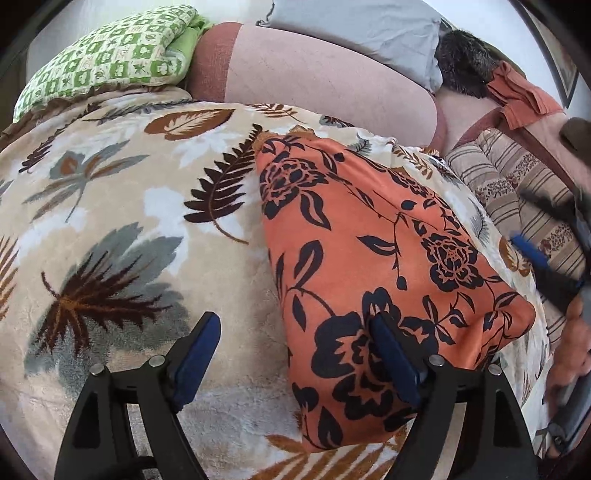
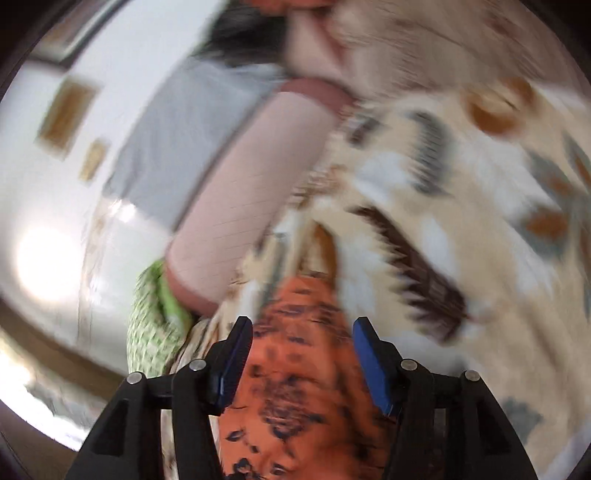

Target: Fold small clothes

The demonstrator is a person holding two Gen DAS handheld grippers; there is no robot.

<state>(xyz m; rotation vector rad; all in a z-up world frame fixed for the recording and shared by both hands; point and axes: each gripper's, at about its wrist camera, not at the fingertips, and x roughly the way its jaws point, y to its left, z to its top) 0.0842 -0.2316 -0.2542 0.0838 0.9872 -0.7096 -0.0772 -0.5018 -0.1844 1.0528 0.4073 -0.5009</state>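
Observation:
An orange cloth with black flowers (image 1: 373, 258) lies folded and flat on a leaf-print blanket (image 1: 122, 206). My left gripper (image 1: 295, 332) is open just above the cloth's near left edge, its right finger (image 1: 391, 354) over the cloth, its left finger over the blanket. My right gripper (image 1: 543, 258) shows blurred at the cloth's right side in the left wrist view. In the right wrist view, which is motion-blurred, the right gripper (image 2: 301, 339) is open with the orange cloth (image 2: 295, 387) below and between its fingers, holding nothing.
A green checked pillow (image 1: 110, 55), a pink bolster (image 1: 314, 81) and a grey pillow (image 1: 354, 26) lie at the bed's far side. A striped quilt (image 1: 517, 184) and an orange garment (image 1: 521, 92) lie to the right. A white wall with frames (image 2: 70, 110) stands behind.

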